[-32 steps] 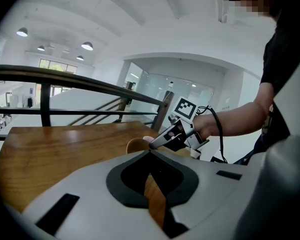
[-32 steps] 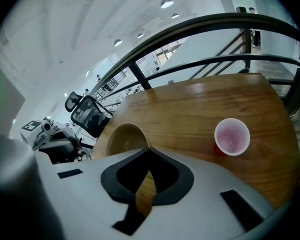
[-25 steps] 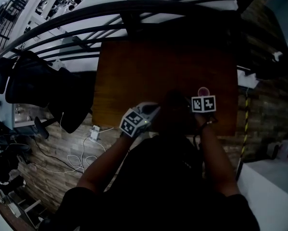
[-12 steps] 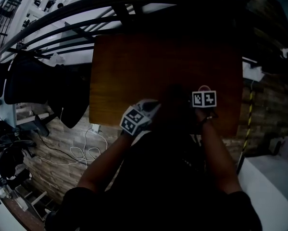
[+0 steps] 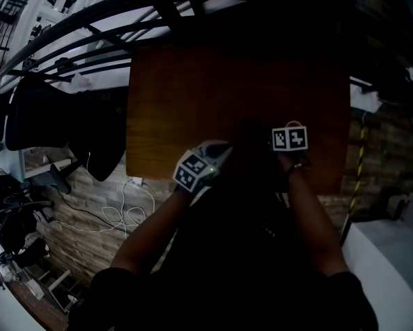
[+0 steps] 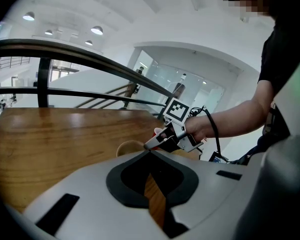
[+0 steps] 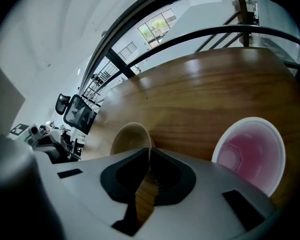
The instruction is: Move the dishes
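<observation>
To the left: left gripper (image 6: 150, 154), tips pressed together, pinching nothing, with only a sliver of wooden table (image 6: 59, 139) showing through the wedge behind the tips. Just beyond those tips and a shade to their left: tan bowl (image 6: 128, 147), upright on the wood, not touched from this side.

Further right, on the far side of that bowl: right gripper (image 7: 150, 150), likewise closed tip to tip with nothing in between. Aimed at the same tan bowl, directly ahead of the tips and slightly left of them. Too close to say whether touching the rim or just short of it. Off to the right of this claw, near but clearly apart: pink bowl (image 7: 250, 151) with a white rim, empty, open side up.

As for progress: judged barely begun. Both dishes resting on the table, neither gripped nor lifted, and no destination recognisable in any view. Left to do, by the look of it: spread a claw, take a rim, carry the tan bowl, then the pink one. Probably lining up on the tan bowl first, though not certain.
</observation>
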